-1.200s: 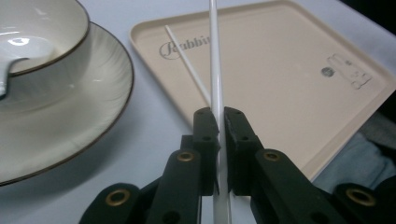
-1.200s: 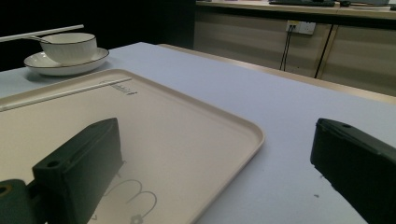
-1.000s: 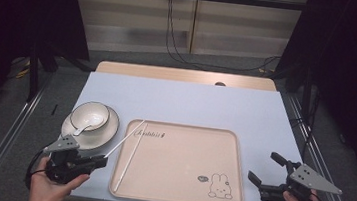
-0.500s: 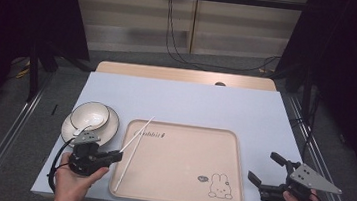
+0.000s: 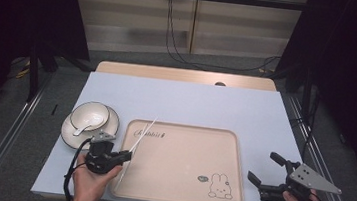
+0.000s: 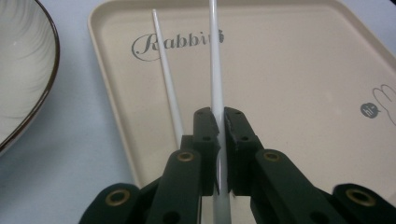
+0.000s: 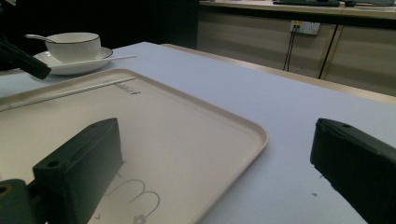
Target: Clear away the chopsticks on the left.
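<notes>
Between the closed jaws of the left gripper (image 6: 218, 135), one white chopstick (image 6: 214, 70) is pinched near its end, reaching ahead over the tray (image 6: 299, 84); its twin (image 6: 164, 77) lies just left. So thin a pinch could let it swivel or slip. The right gripper (image 5: 275, 177) stands open, empty.

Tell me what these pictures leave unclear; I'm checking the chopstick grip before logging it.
- Held chopstick: left gripper view, near end hidden between the left gripper fingers; tip cut off by the top edge.
- Second chopstick: near end hidden behind the fingers; whether it rests on the tray or is lifted is unclear.
- Spoon in the bowl: high view, too small for detail.
- Plate: left gripper view, cut off by the left edge.
</notes>
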Available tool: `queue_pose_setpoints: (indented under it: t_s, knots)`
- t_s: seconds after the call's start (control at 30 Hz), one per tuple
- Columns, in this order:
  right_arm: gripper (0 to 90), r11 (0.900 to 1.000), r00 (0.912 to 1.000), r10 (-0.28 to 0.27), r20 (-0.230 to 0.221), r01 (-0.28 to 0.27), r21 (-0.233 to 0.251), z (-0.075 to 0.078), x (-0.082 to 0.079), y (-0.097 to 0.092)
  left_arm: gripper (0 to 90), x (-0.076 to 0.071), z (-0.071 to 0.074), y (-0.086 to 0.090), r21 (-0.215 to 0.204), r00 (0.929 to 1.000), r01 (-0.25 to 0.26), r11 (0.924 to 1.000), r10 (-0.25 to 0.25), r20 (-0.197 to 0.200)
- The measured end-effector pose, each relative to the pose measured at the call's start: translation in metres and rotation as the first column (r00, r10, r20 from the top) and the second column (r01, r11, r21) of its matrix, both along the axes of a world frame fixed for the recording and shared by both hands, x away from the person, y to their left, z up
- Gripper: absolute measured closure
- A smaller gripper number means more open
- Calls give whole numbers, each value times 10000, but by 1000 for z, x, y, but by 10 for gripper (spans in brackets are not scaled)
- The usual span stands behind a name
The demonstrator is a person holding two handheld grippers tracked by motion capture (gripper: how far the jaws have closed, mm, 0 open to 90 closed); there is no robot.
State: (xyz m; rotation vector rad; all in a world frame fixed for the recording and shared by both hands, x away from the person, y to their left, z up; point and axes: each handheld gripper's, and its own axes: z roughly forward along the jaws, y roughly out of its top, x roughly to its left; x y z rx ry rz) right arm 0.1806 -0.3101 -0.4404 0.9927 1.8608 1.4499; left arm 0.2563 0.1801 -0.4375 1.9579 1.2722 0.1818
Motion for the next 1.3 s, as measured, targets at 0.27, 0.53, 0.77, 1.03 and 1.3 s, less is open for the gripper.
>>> queue_pose_setpoints:
  t_s: [0.27,0.53,0.77,1.03,1.3]
  knots:
    - [16,10000,10000,38,-5,-38,58,0,0,0,844,3,-11,-12,124,9959,-576,9983,584,-698]
    - [16,10000,10000,46,-42,-46,31,-1,1,0,843,10,-23,-16,366,9873,-1061,9937,1097,-1147]
    - [17,10000,10000,38,-48,-38,9,-1,0,1,834,11,-27,-18,290,9811,-1230,9920,1259,-1468]
    - [17,9999,9999,163,-43,-163,-20,-1,1,2,759,10,-26,-18,183,9895,-642,9978,660,-1287]
    - [17,9999,9999,139,-14,-139,46,-1,1,1,388,3,-13,-11,-183,9991,415,9990,-413,140]
